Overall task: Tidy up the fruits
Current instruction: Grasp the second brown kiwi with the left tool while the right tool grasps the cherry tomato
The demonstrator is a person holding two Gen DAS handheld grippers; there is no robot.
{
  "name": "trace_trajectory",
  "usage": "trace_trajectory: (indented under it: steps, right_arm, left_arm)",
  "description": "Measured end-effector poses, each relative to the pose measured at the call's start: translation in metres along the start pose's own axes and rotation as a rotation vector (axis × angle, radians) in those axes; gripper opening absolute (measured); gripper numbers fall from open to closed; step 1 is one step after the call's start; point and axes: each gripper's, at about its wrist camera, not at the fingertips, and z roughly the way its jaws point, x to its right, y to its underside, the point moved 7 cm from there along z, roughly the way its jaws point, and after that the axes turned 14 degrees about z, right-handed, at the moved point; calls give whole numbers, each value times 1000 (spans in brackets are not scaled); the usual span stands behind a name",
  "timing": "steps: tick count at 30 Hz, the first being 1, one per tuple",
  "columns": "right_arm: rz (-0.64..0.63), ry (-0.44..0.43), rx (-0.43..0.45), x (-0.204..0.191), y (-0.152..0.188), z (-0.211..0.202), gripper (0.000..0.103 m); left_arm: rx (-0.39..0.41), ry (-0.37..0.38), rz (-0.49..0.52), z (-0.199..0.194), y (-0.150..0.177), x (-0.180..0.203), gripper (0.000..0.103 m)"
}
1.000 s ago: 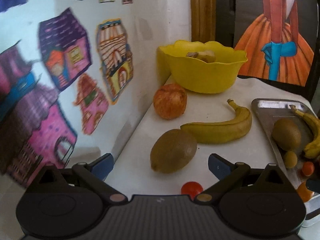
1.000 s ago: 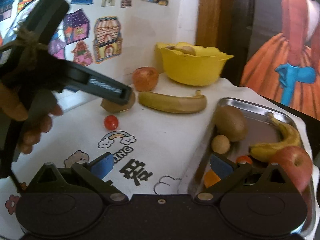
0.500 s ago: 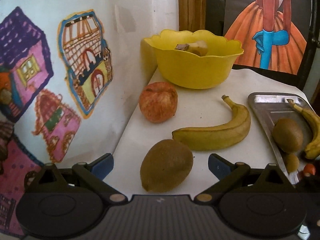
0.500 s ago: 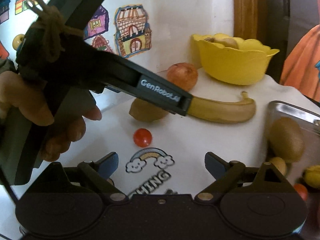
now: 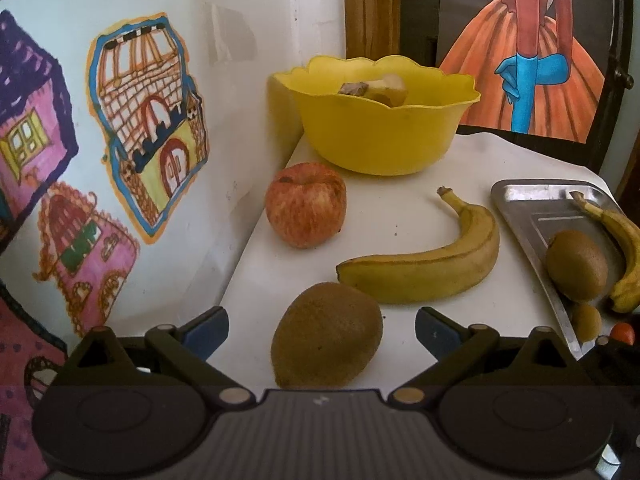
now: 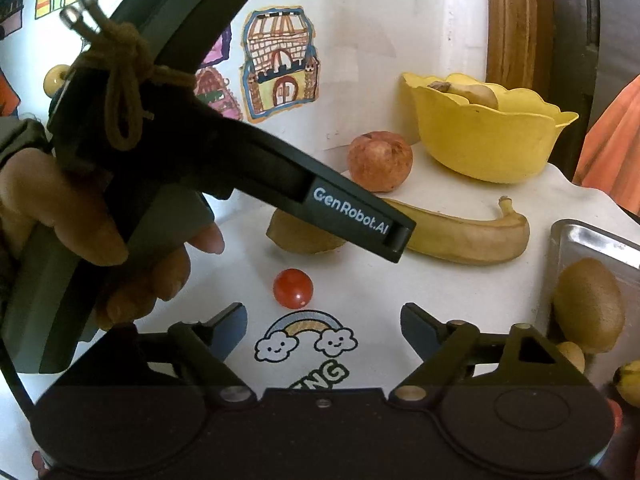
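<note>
The left gripper is held wide open, and a brown kiwi is seen between its blue pads, near the left edge of the white table. The pads are not pressed on it. The kiwi's long side runs from the near left to the far right.

Just behind the kiwi a yellow banana is laid. Its long side runs across the table, and its stem is pointed up toward the far side. A red apple is set behind it, close to the wall with house stickers. At the far left corner a yellow bowl is placed, with some fruit pieces inside.

A metal tray is kept at the right edge, well apart from the loose kiwi. A second kiwi and a second banana are laid in it.

The right gripper is open too, though its jaws have just been closing. Nothing is held between them. A small red tomato is seen just ahead of it on the table. The way to the loose kiwi is partly blocked in this view by the black arm of the left gripper and the hand around it.
</note>
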Motion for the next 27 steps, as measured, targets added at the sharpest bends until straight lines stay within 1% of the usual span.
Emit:
trace_trajectory:
  steps: [7, 13, 15, 17, 20, 22, 23, 24, 26, 27]
  right_arm:
    - [21, -4, -4, -5, 1, 9, 80]
    - [27, -15, 7, -6, 2, 13, 78]
    - [14, -13, 11, -7, 1, 14, 70]
    - [-7, -16, 21, -7, 2, 12, 61]
    - [-27, -7, 21, -6, 2, 12, 55]
    - [-32, -8, 22, -5, 2, 12, 51]
    - [-37, -10, 23, -6, 2, 12, 48]
    - [-41, -13, 23, -6, 2, 12, 45]
    - [-47, -23, 25, -8, 1, 14, 42]
    - [-58, -29, 23, -11, 1, 16, 37]
  left_arm:
    - [6, 15, -6, 1, 1, -3, 100]
    - [-7, 27, 22, 3, 2, -6, 93]
    - [-13, 34, 30, 2, 3, -8, 87]
    - [-7, 36, 40, -1, 3, -9, 85]
    - [-6, 51, 42, -3, 4, -8, 80]
    - [-33, 84, 42, -2, 4, -6, 74]
    - [-57, 120, 36, 1, 5, -4, 67]
    - [-76, 144, 23, 4, 5, -4, 66]
    - [-83, 151, 7, 7, 3, -7, 65]
    - [-84, 158, -11, 8, 2, -9, 64]
